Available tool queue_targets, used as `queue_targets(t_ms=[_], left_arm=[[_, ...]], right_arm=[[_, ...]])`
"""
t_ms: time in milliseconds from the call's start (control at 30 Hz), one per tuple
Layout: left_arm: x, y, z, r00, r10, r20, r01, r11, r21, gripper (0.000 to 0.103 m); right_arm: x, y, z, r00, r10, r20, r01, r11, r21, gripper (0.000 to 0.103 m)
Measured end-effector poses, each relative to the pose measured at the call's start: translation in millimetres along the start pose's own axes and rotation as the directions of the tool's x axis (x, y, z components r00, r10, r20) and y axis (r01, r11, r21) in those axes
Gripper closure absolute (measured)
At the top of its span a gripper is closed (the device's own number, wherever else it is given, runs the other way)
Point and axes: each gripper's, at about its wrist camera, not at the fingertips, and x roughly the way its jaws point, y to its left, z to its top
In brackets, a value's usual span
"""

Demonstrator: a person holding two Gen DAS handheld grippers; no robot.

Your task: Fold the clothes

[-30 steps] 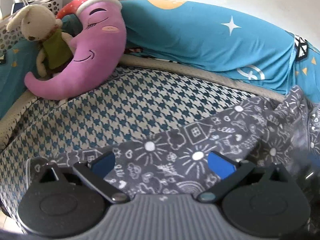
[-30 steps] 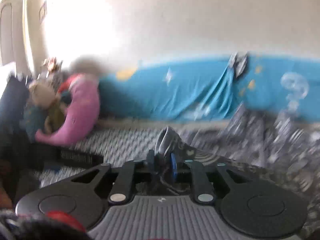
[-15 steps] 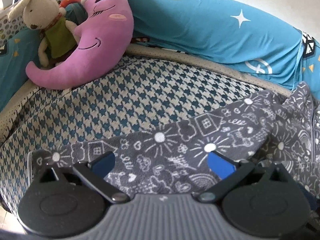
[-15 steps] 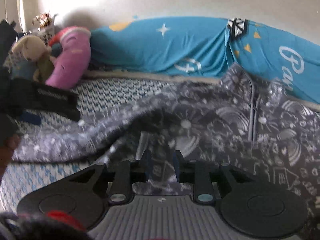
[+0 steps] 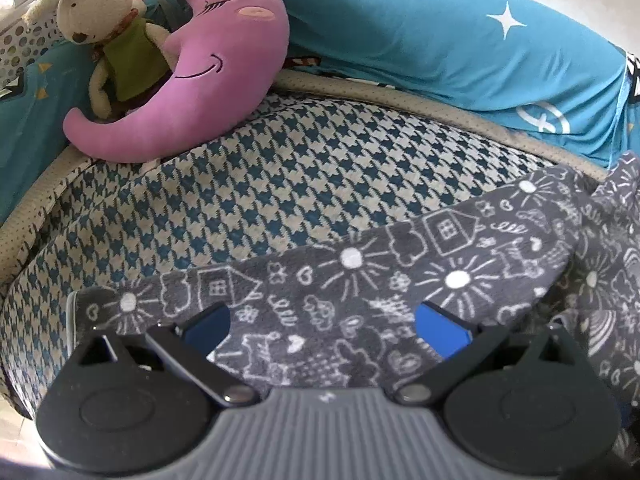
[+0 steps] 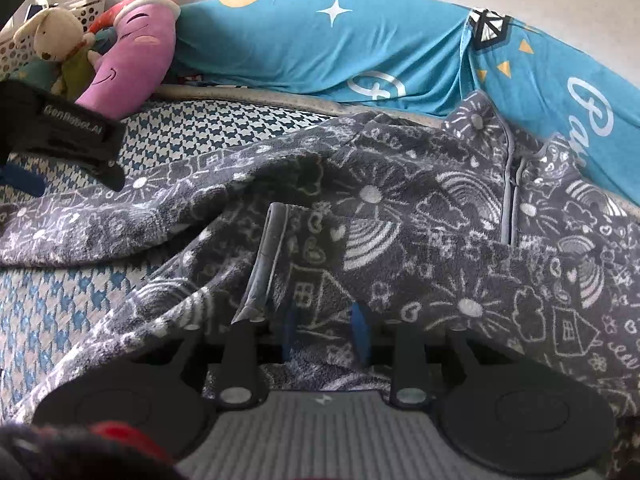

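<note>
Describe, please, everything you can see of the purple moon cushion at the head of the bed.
The moon cushion is a plush purple crescent with a stitched closed eye, a pink cheek, a smile and a red, white-trimmed nightcap. It leans in the bed's corner, lower tip resting on the houndstooth cover, back against the blue pillow. A stuffed rabbit in a green top sits in its curve. Neither claw touches it.

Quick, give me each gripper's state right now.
Left gripper: open, jaws wide over the grey patterned garment, holding nothing.
Right gripper: partly open, garment fabric between its fingers, not clamped.
</note>
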Motion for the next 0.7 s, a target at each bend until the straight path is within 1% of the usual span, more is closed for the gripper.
queue_targets(t_ms=[200, 367, 700], left_arm=[[4, 6, -2, 1.0, 0.019, -0.011, -0.019, 1.0, -0.006, 0.0], [1, 8, -6, 1.0, 0.028, -0.001, -0.028, 1.0, -0.002, 0.0], [-9, 13, -18, 1.0, 0.022, 0.018, -0.022, 1.0, 0.003, 0.0]], right_arm=[[1, 4, -1, 1.0, -0.018, 0.014, 0.018, 1.0, -0.021, 0.07], [0, 2, -1, 1.0, -0.013, 0.017, 0.013, 1.0, -0.016, 0.07], [-1, 2, -4, 0.999, -0.009, 0.036, 0.009, 1.0, -0.006, 0.069]])
